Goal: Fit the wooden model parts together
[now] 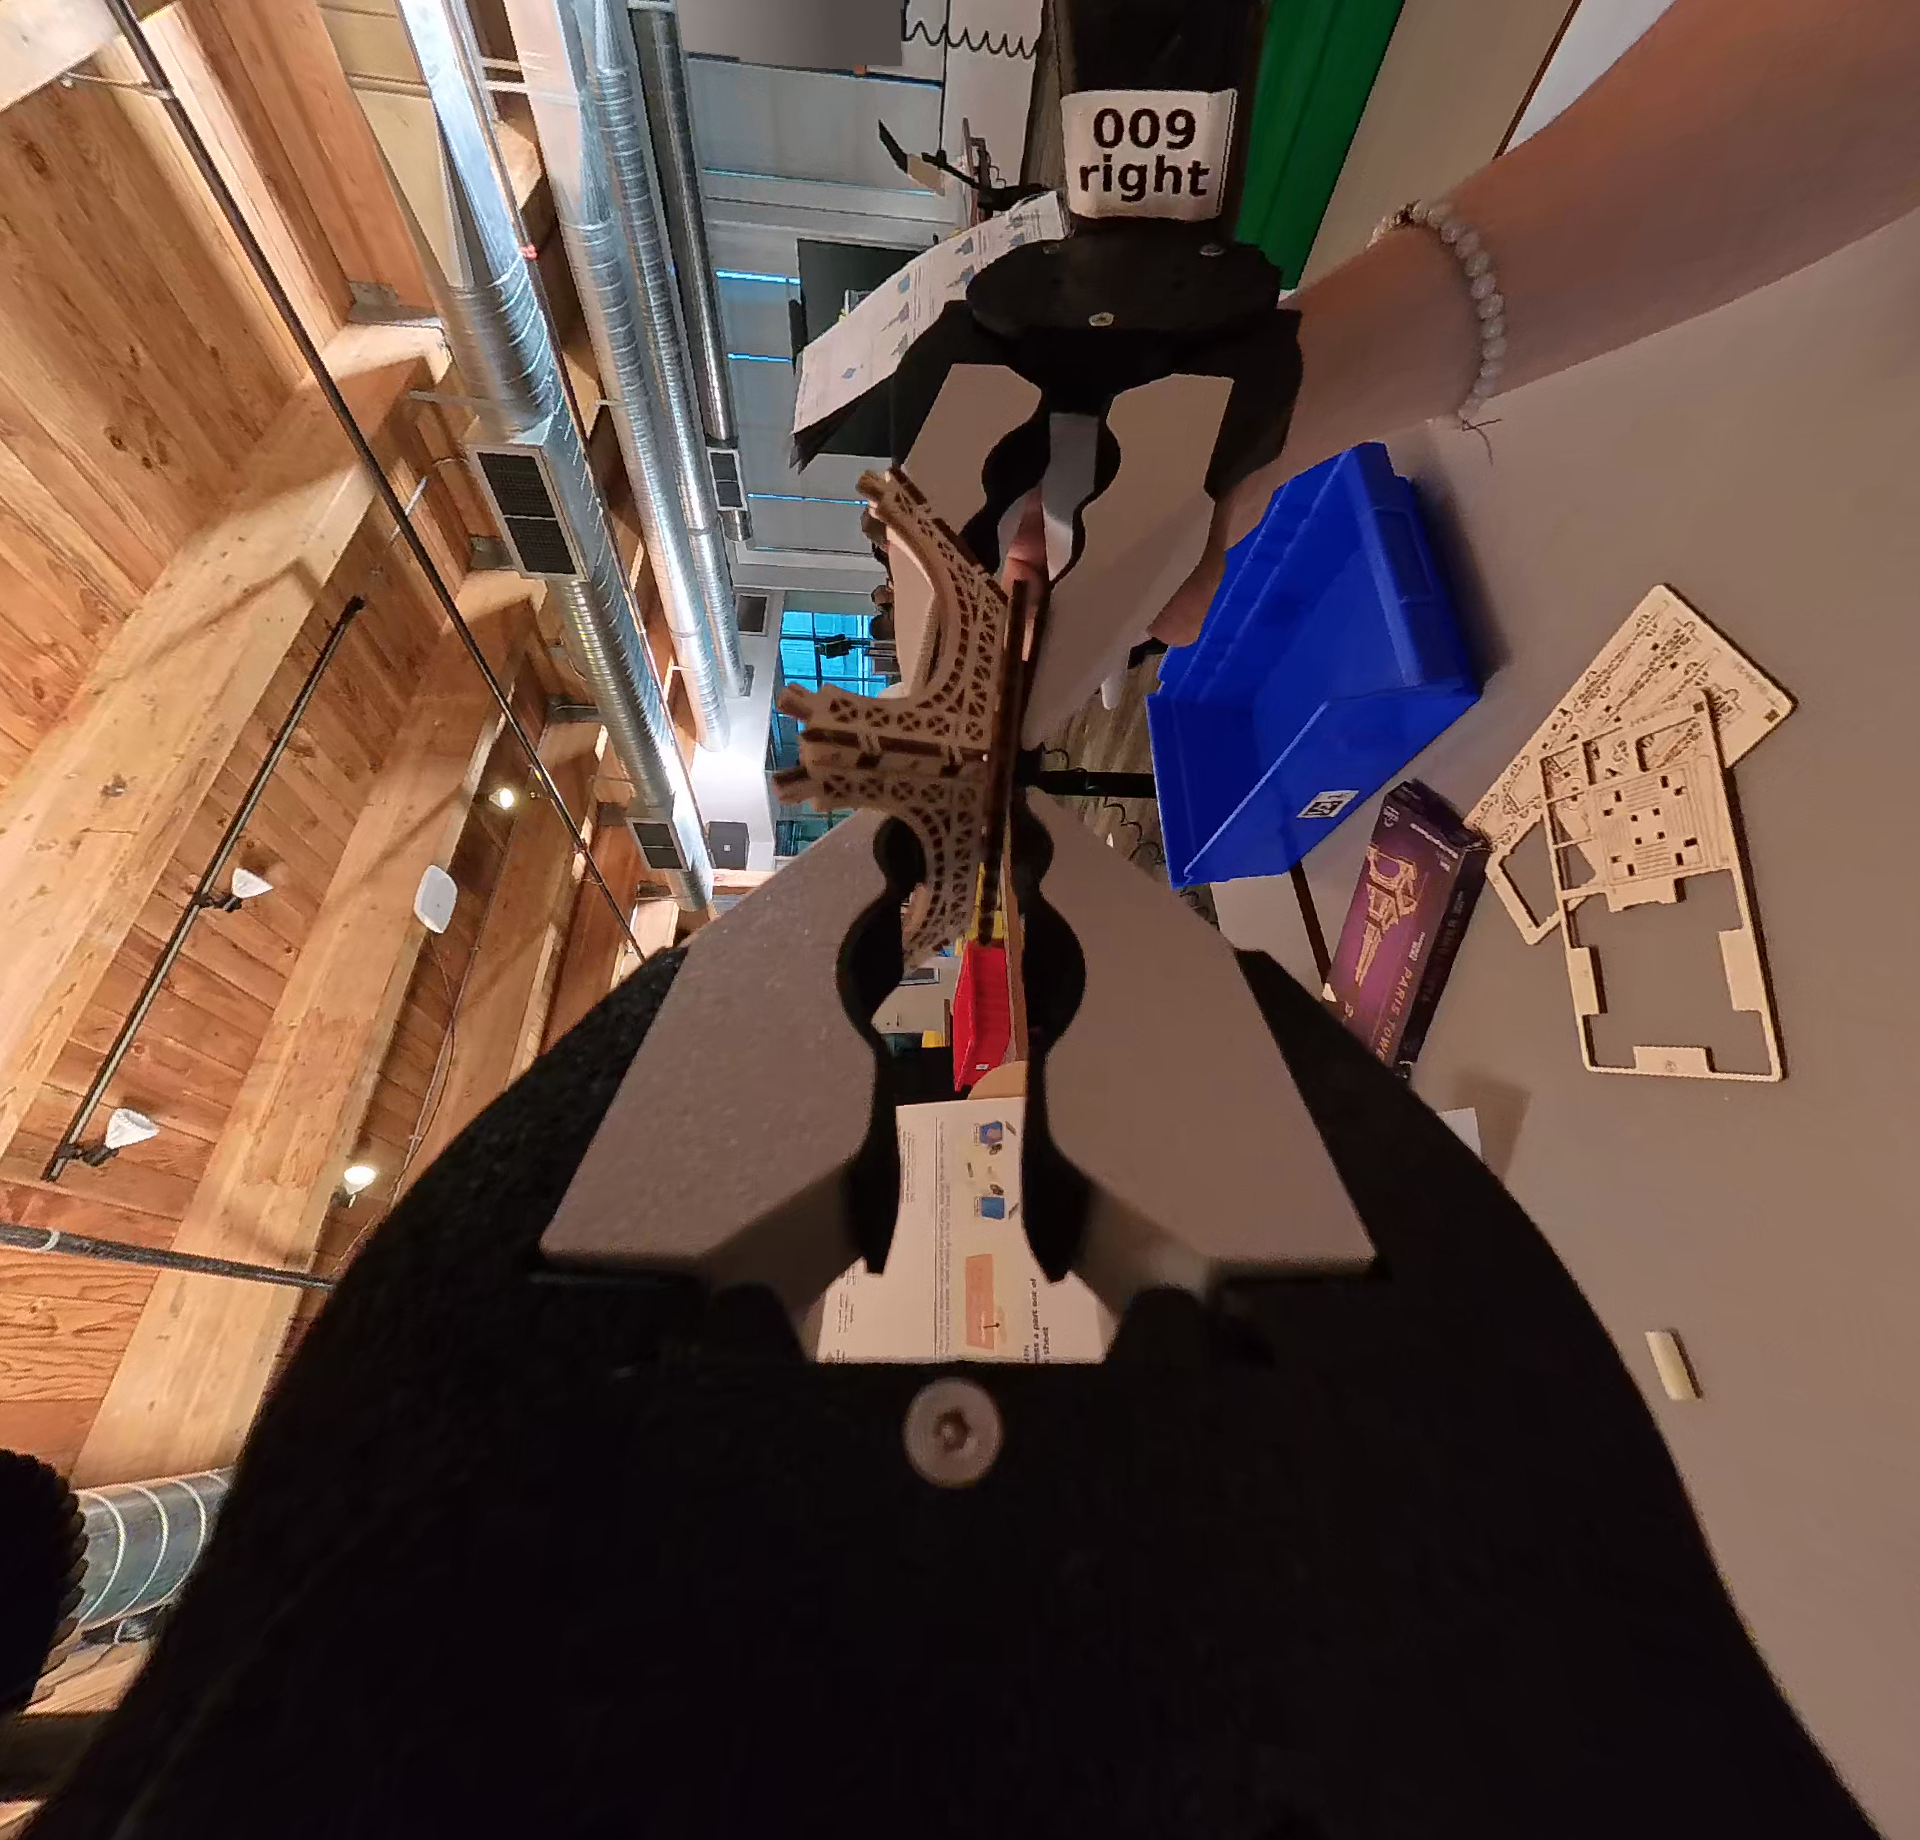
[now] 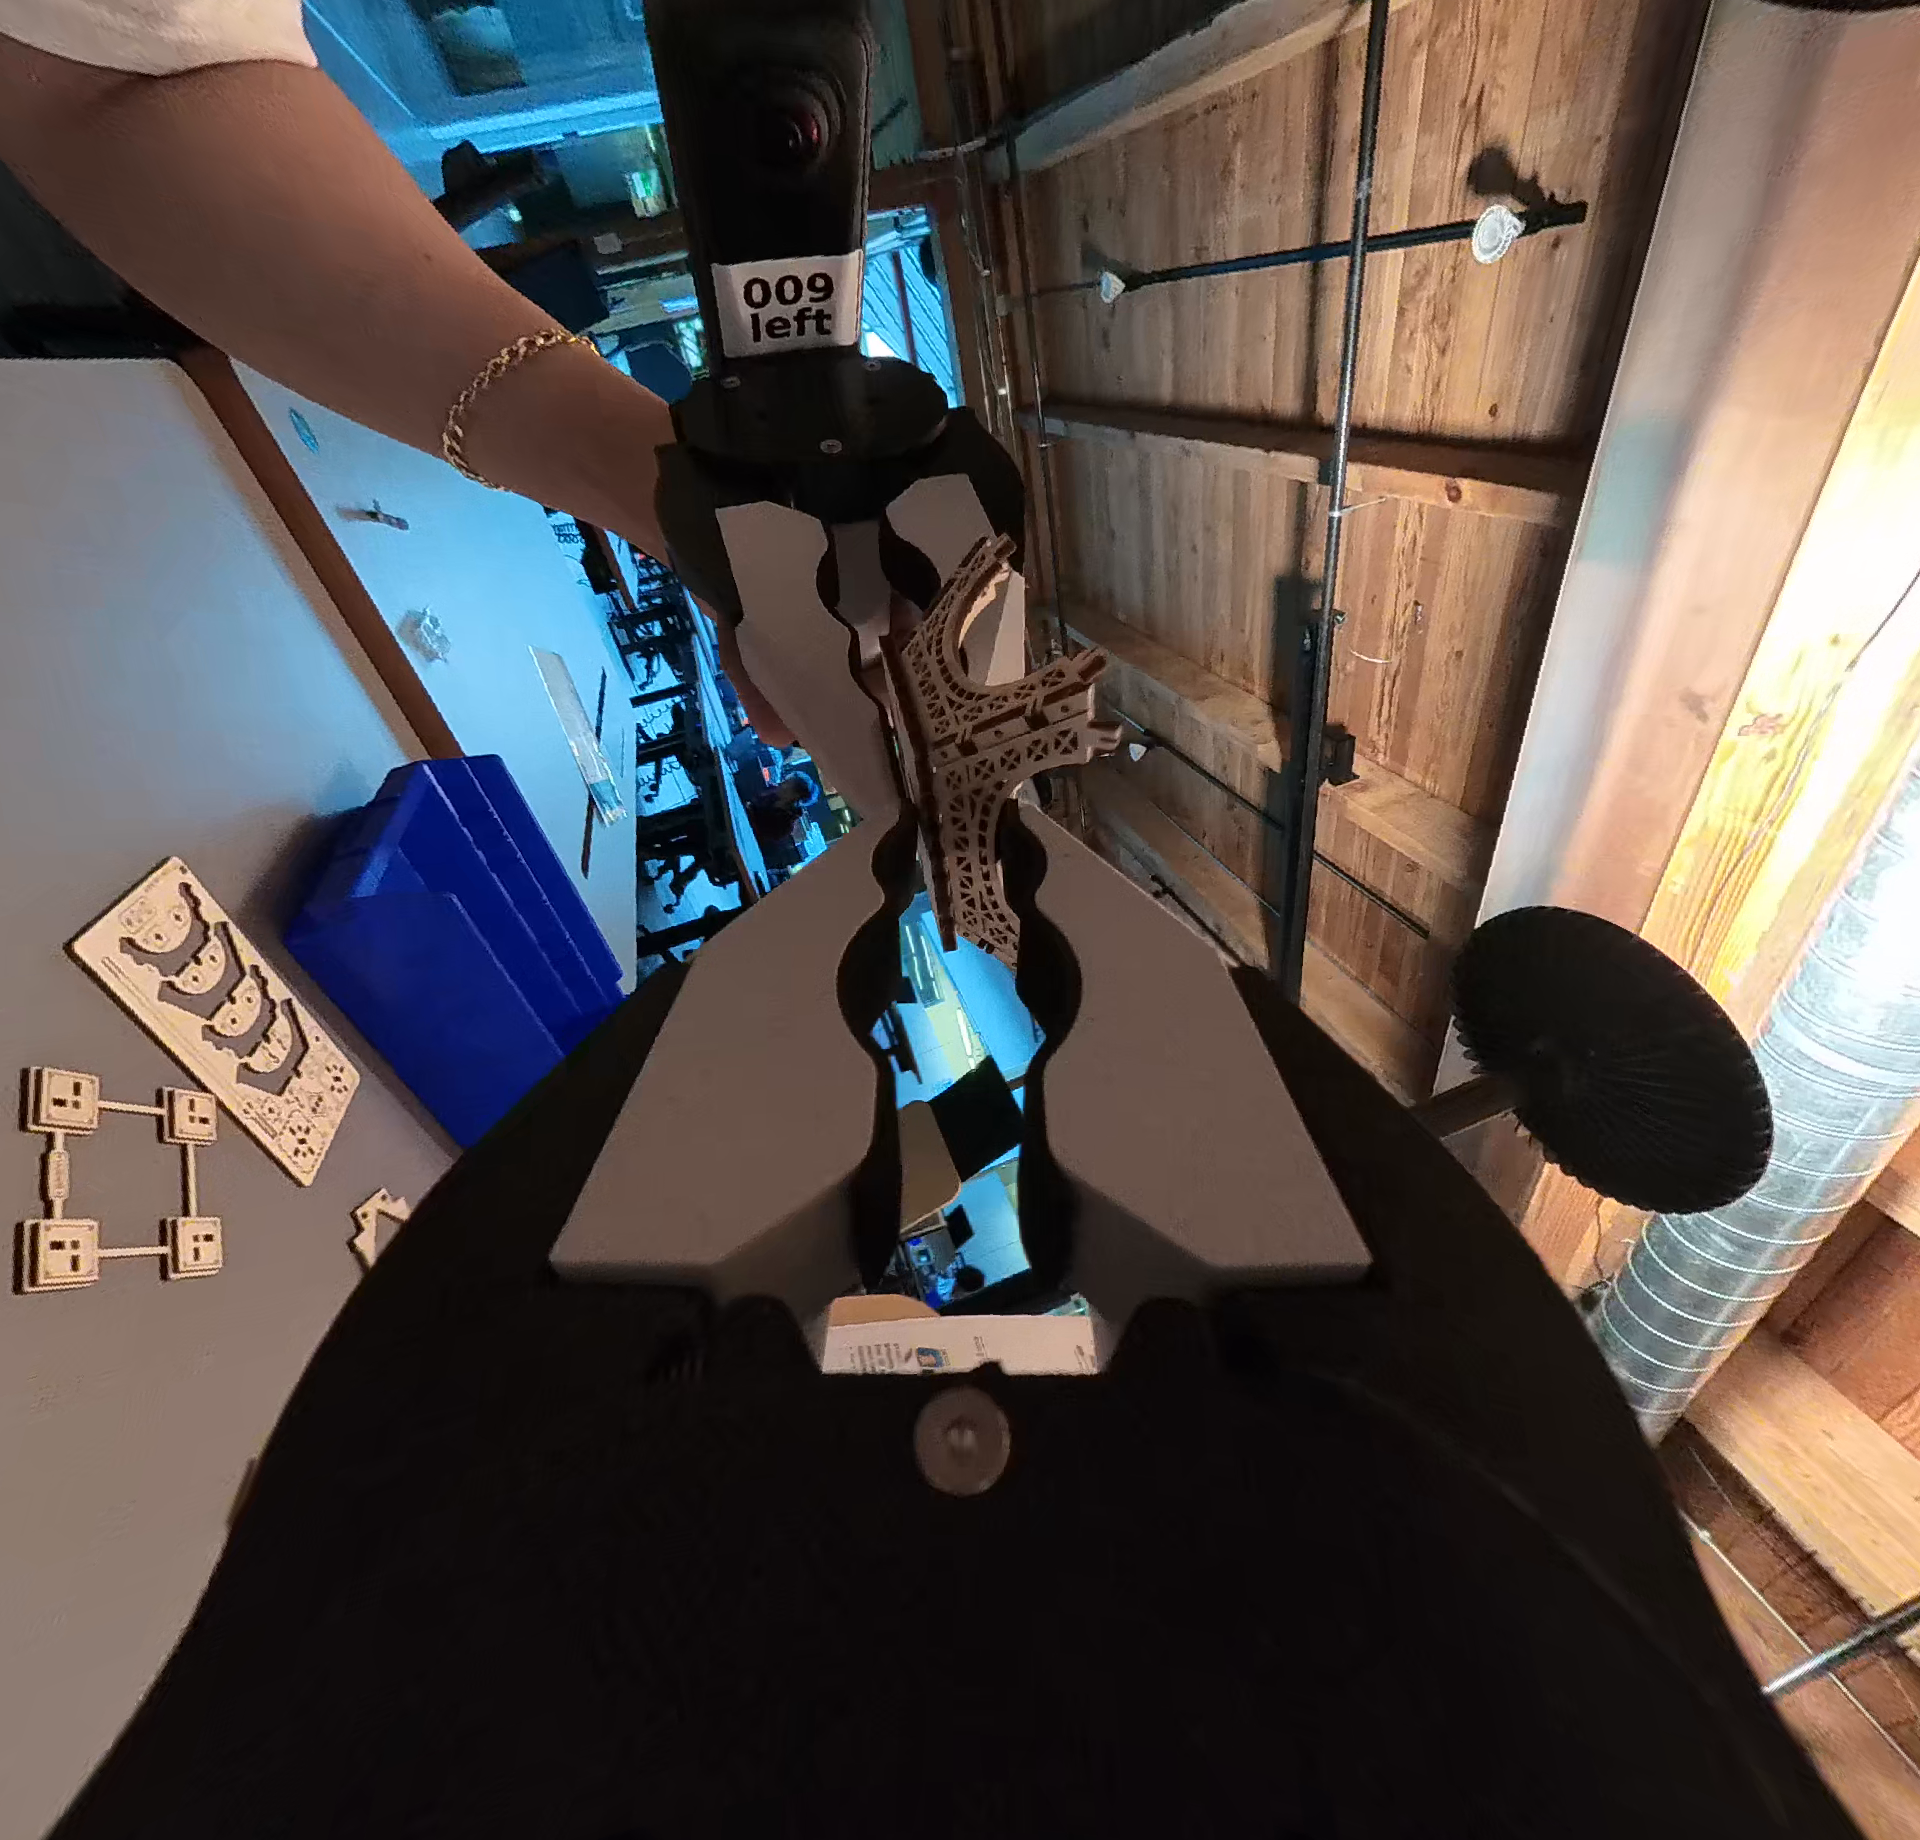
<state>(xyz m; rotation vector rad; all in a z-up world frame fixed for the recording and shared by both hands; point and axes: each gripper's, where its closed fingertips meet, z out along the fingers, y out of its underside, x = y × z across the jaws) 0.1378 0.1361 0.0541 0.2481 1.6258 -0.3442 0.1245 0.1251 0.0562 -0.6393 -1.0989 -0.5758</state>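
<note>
A wooden lattice tower base (image 1: 914,741), arched legs joined to a thin flat plate seen edge-on, is held in the air between both grippers. My left gripper (image 1: 997,845) is shut on the near end of the plate. My right gripper (image 1: 1029,595) faces it from above and is shut on the far end. In the right wrist view the same model (image 2: 987,741) sits at my right gripper's tips (image 2: 961,845), with the left gripper (image 2: 888,647) clamped on its other end. Both views are rolled sideways.
The grey table (image 1: 1662,1478) carries a blue bin (image 1: 1320,668), a purple box (image 1: 1413,917), punched-out wooden sheets (image 1: 1642,834) and a small white piece (image 1: 1671,1364). The right wrist view shows the bin (image 2: 457,949), a part sheet (image 2: 218,1021) and a square frame part (image 2: 114,1177). Left and right tips are no more than a few centimetres apart.
</note>
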